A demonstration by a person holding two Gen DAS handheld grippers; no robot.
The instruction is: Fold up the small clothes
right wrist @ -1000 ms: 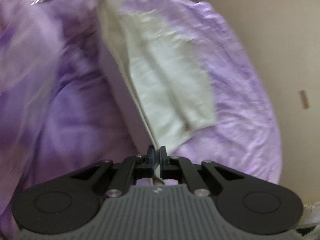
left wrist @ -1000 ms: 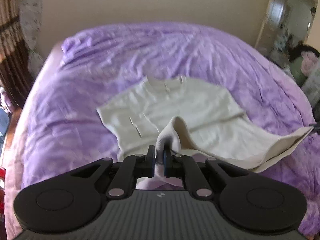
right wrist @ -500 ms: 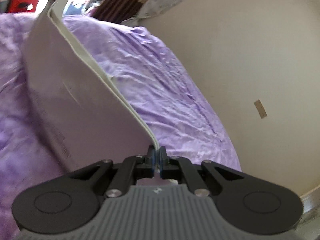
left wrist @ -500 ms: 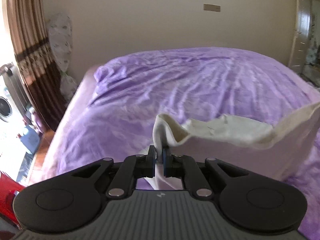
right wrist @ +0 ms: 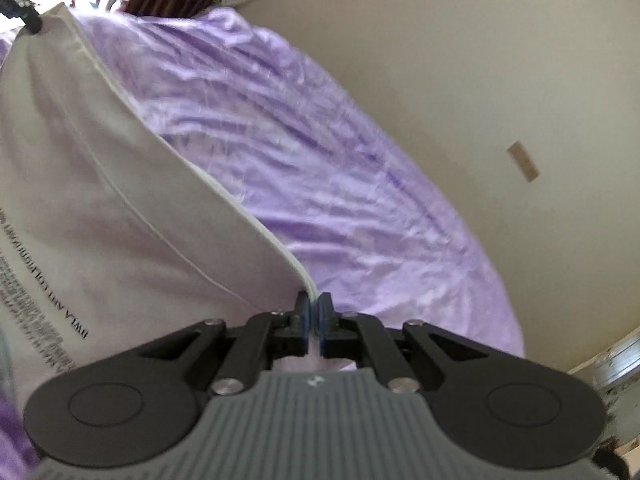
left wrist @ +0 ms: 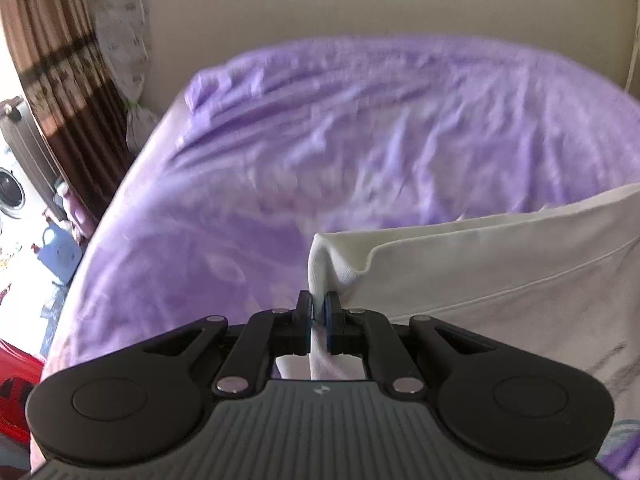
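Note:
A small cream-white shirt [left wrist: 500, 276] hangs stretched between my two grippers above the purple bed [left wrist: 340, 128]. My left gripper [left wrist: 318, 312] is shut on one hem corner of the shirt. My right gripper [right wrist: 314, 312] is shut on the other hem corner; the shirt [right wrist: 100, 208] spreads to its left, with printed dark text near the left edge. The hem runs taut from one gripper to the other. The left gripper's tip shows far off in the right wrist view [right wrist: 30, 22]. The shirt's lower part, collar and sleeves are hidden.
The purple bed [right wrist: 340, 184] fills the middle of both views. A beige wall [left wrist: 320, 0] stands behind it. Brown curtains [left wrist: 52, 80], a washing machine [left wrist: 10, 196], a blue container [left wrist: 58, 250] and a red object [left wrist: 16, 384] stand left of the bed.
Both grippers have lifted the shirt off the bed by its hem. It lay flat a second ago; now it hangs raised and stretched tighter, hiding its front.

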